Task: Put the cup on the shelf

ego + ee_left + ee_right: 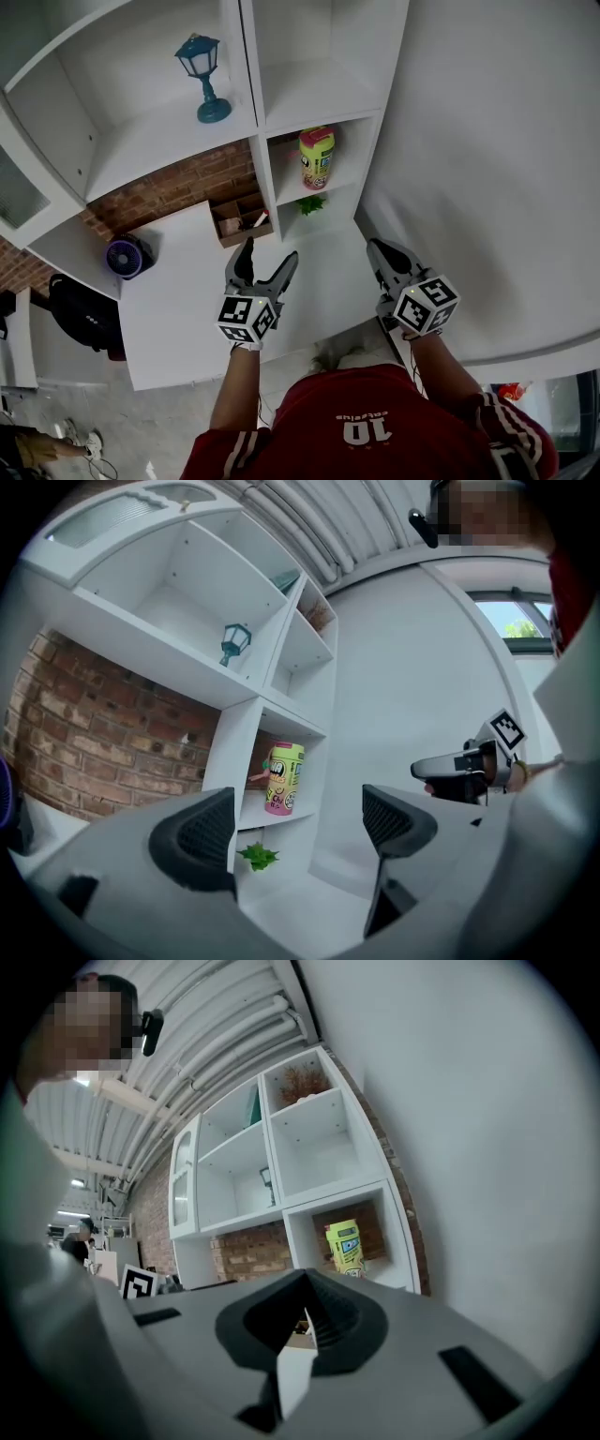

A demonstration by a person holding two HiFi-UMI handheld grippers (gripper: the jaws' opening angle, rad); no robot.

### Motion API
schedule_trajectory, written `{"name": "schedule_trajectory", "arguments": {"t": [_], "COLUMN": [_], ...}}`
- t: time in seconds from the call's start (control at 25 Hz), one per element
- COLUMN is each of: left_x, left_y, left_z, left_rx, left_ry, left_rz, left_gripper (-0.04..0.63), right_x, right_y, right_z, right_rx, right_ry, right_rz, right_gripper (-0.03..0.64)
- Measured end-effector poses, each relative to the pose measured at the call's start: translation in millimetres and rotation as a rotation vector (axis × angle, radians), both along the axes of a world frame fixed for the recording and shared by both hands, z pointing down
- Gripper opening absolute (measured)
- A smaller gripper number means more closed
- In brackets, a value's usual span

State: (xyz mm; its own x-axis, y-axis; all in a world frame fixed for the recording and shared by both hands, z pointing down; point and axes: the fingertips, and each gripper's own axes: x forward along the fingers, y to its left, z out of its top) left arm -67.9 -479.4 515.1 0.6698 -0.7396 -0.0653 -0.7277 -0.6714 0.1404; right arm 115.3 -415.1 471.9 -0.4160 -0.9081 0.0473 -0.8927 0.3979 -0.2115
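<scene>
In the head view one cup (317, 157), yellow-green with a pink top and cartoon print, is standing upright in a lower shelf (255, 103) compartment, with one lamp (204, 77) up-left of it. In the left gripper view the left gripper (300, 827) is holding its jaws spread and empty before the shelf. In the right gripper view the right gripper (305, 1321) is pressing its jaws together on nothing.

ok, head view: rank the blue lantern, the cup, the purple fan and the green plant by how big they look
1. blue lantern, the largest by height
2. cup and purple fan: these look about alike, so no ranking between them
3. green plant, the smallest
They sit at different distances from the camera, so true sizes are unsure.
</scene>
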Motion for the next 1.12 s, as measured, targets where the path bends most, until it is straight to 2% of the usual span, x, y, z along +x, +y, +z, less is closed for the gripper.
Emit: {"name": "schedule_trajectory", "arguments": {"t": [0.28, 0.52, 0.76, 0.92, 1.12], "left_x": [2.5, -4.2, -19.0, -31.9, -51.1], "left_y": [51.1, 106.5, 192.9, 252.8, 301.1], "left_z": [-16.3, -35.0, -52.8, -60.2, -78.0], "left_rx": [0.053, 0.080, 0.070, 0.060, 0.081], "left_ry": [-0.044, -0.093, -0.091, -0.105, -0.135], "left_rz": [-0.018, -0.080, -0.170, -0.215, -0.240], "left_gripper": [0.420, 0.420, 0.416, 0.405, 0.407], "right_x": [-5.7, 11.1, 31.0, 47.4, 38.4], "right_y": [24.8, 71.5, 146.9, 182.1, 217.4], "right_z": [-17.4, -29.1, -37.7, -26.6, -26.4], "right_rx": [0.054, 0.117, 0.124, 0.087, 0.071], "right_ry": [0.049, 0.121, 0.105, 0.045, -0.019], "right_rz": [-0.045, -0.043, -0.085, -0.073, -0.083], "right_gripper": [0.006, 0.006, 0.006, 0.006, 0.006]}}
